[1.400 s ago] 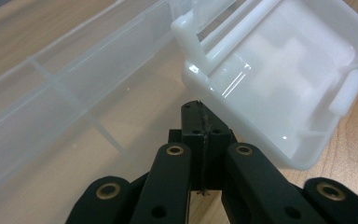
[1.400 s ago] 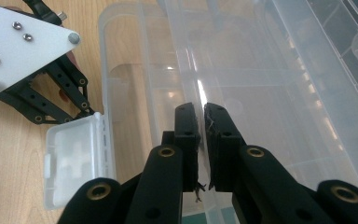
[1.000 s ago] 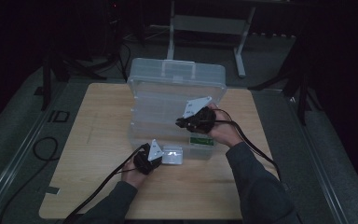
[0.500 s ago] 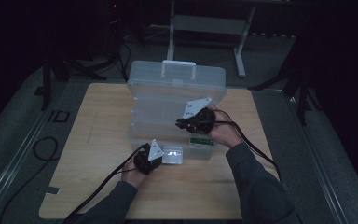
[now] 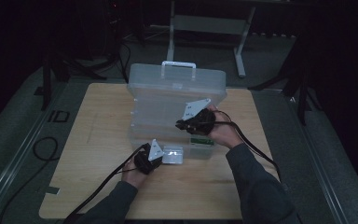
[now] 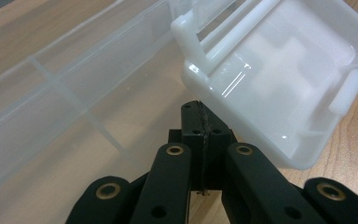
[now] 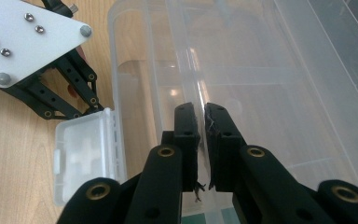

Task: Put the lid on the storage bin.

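Note:
A large clear plastic organiser box [image 5: 168, 102] with a white handle lies on the wooden table [image 5: 98, 140]. A small white latch flap [image 5: 172, 156] hangs open at its front edge. My left gripper [image 5: 161, 158] sits at the flap's left end; in the left gripper view its jaws [image 6: 199, 109] are pressed together just under the flap [image 6: 279, 93], and no hold on it is visible. My right gripper [image 5: 179, 125] rests over the box's front right; its jaws [image 7: 201, 112] are nearly together, with a thin clear edge of the box [image 7: 284, 93] running between them.
A green label [image 5: 200, 141] shows at the box's front, under the right hand. Cables trail from both grippers toward the table's near edge. Dark stands and a metal frame [image 5: 209, 28] stand on the floor beyond the table.

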A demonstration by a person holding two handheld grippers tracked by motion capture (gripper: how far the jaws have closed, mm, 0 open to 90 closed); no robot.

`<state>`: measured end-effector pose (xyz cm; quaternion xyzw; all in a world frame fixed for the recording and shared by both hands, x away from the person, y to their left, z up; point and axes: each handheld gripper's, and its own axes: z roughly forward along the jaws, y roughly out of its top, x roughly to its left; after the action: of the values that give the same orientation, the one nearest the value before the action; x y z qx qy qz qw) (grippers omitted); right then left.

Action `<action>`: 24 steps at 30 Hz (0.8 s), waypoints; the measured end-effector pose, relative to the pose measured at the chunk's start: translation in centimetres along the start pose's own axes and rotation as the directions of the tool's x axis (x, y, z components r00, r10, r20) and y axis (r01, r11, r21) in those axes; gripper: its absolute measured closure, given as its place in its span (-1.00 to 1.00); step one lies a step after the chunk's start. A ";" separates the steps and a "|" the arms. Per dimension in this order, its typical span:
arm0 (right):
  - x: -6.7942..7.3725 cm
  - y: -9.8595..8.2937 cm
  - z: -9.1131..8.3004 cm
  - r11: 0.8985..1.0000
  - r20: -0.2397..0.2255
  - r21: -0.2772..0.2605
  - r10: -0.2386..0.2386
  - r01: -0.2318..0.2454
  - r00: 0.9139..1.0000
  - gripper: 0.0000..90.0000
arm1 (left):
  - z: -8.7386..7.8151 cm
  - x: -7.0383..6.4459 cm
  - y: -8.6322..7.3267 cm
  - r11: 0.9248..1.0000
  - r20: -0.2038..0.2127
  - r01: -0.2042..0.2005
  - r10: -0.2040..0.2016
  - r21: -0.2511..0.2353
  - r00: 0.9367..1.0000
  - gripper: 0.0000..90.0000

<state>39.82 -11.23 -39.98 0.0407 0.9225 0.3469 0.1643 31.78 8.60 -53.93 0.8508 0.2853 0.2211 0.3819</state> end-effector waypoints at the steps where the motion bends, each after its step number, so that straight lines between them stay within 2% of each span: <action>1: 0.0 0.0 0.0 1.000 0.001 0.001 0.001 -0.001 1.000 0.86 | 0.0 0.0 0.0 1.000 -0.002 -0.003 0.003 0.000 1.000 1.00; 24: 0.2 -0.2 0.0 1.000 -0.009 -0.002 0.000 0.000 1.000 0.86 | 0.1 0.0 0.0 1.000 -0.004 0.003 -0.003 -0.005 1.000 1.00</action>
<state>39.68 -11.33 -40.13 0.0391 0.9230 0.3478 0.1601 31.82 8.54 -53.97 0.8490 0.2868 0.2230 0.3837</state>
